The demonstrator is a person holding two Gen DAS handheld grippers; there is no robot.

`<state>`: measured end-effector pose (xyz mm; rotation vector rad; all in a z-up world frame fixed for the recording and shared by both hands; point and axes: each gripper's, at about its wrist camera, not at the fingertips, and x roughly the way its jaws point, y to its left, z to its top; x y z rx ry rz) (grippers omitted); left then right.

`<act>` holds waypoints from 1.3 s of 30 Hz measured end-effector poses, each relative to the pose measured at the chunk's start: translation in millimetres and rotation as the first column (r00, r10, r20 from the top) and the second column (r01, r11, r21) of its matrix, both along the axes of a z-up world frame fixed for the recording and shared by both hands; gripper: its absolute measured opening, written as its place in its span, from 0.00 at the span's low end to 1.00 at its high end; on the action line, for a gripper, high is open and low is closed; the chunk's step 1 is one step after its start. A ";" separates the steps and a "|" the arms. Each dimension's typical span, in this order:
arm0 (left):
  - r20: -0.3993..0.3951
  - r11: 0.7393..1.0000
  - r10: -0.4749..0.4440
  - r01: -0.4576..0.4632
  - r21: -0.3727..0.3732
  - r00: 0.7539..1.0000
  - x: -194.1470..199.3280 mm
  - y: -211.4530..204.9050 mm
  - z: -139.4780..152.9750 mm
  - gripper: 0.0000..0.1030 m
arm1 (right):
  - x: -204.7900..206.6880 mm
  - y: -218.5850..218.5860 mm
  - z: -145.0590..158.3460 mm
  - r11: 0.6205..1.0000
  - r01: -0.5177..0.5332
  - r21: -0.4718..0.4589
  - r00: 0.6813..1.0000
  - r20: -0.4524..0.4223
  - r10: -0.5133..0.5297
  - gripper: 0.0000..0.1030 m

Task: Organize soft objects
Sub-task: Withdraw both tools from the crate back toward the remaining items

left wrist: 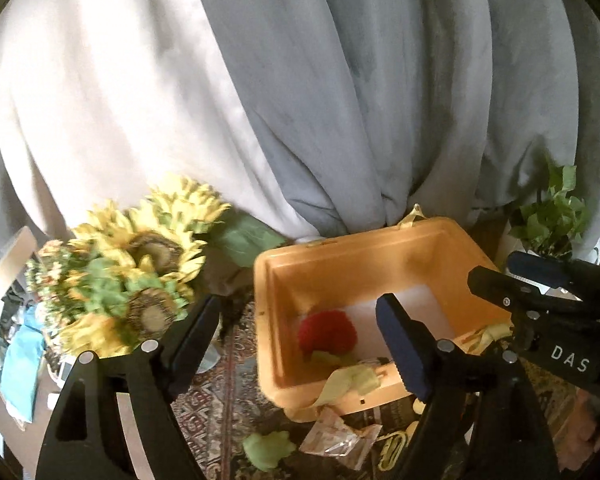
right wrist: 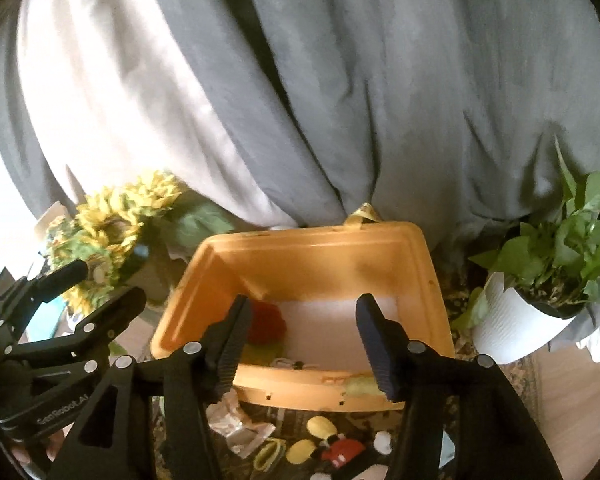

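Both grippers, left gripper and right gripper, are standing released and empty as I am holding them above the orange bin. Red plush strawberry is lying inside the bin's left end, ahead and below, nearer my left claw; I cannot tell its long axis.
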<state>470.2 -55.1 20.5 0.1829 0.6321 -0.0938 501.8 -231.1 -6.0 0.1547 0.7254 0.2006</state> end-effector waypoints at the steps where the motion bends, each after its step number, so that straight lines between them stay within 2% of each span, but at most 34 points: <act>1: 0.014 1.000 0.005 -0.005 0.002 1.000 -5.6 2.1 0.9 0.82 | -4.8 1.9 1.2 1.000 -0.004 0.001 1.000 0.010 0.004 0.58; 7: 0.065 0.999 0.032 -0.032 0.000 0.997 -36.9 15.3 -0.4 0.86 | -35.2 16.3 5.8 1.000 -0.018 -0.023 0.995 0.093 0.020 0.61; 11: 0.074 0.999 0.047 -0.046 -0.014 0.996 -55.6 24.6 -2.5 0.89 | -53.2 22.6 7.4 1.000 -0.014 -0.019 0.990 0.139 0.016 0.70; 17: 0.103 0.997 0.072 -0.072 -0.003 0.992 -78.7 34.8 -8.9 0.94 | -71.6 32.4 1.7 1.000 -0.016 -0.014 0.987 0.158 0.018 0.73; 31: 0.058 0.995 0.102 -0.103 -0.001 0.993 -109.7 52.2 -43.2 0.98 | -95.2 46.2 -35.4 1.000 -0.010 0.019 0.997 0.079 0.008 0.73; 39: -0.009 0.995 0.097 -0.097 0.012 0.995 -118.2 58.2 -70.9 0.98 | -98.9 51.2 -69.9 0.999 -0.019 0.028 0.999 -0.035 0.020 0.72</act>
